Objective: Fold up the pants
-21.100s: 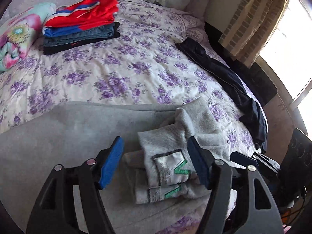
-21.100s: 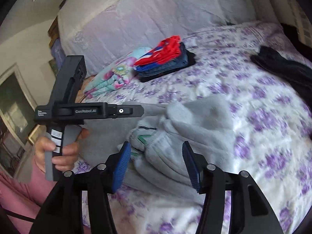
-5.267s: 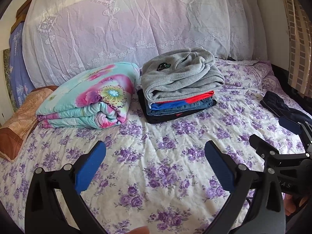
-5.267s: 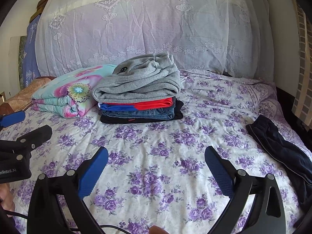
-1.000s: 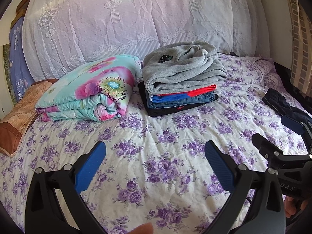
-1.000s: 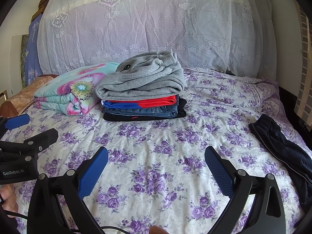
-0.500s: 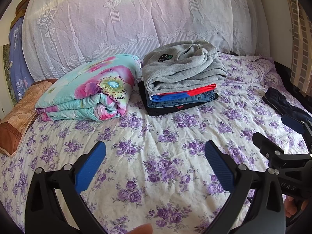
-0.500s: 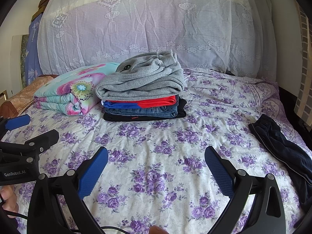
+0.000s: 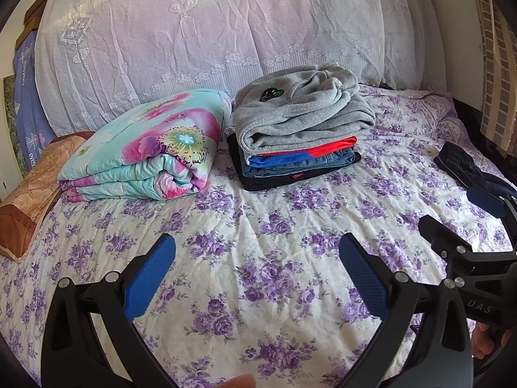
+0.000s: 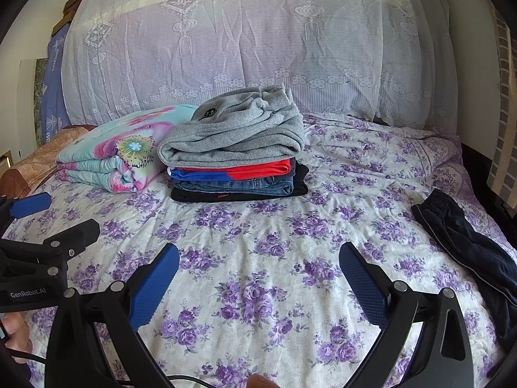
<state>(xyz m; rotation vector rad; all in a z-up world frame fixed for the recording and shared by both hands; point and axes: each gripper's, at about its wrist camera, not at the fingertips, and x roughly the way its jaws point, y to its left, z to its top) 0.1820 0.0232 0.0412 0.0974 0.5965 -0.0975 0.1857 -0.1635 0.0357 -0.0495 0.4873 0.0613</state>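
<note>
Both claws are spread wide and hold nothing: the left claw [image 9: 257, 265] and the right claw [image 10: 258, 266] hover over the bed [image 9: 290, 226], above its sheet with purple flowers.

At the far left, a brown pillow [image 9: 29, 194] is partly cut off by the picture edge. Next to it lies a folded flowered blanket [image 9: 145, 148]. Just beside the blanket stands a stack of folded clothes [image 10: 236, 161]: gray pants [image 10: 232, 132] on top, then a red and blue piece, jeans, and a black piece at the bottom. Behind everything hangs a white lace cover [image 10: 258, 48].

At the right edge of the bed lie dark pants [image 10: 468, 245], not folded, well apart from the stack. The right wrist view shows their waistband and a long leg; the lower end is cut off. In the left wrist view only a small part [image 9: 465, 165] is seen, because the right claw covers the rest.

A hand [image 10: 14, 333] on the left claw's handle appears only in the right wrist view, mostly hidden.
</note>
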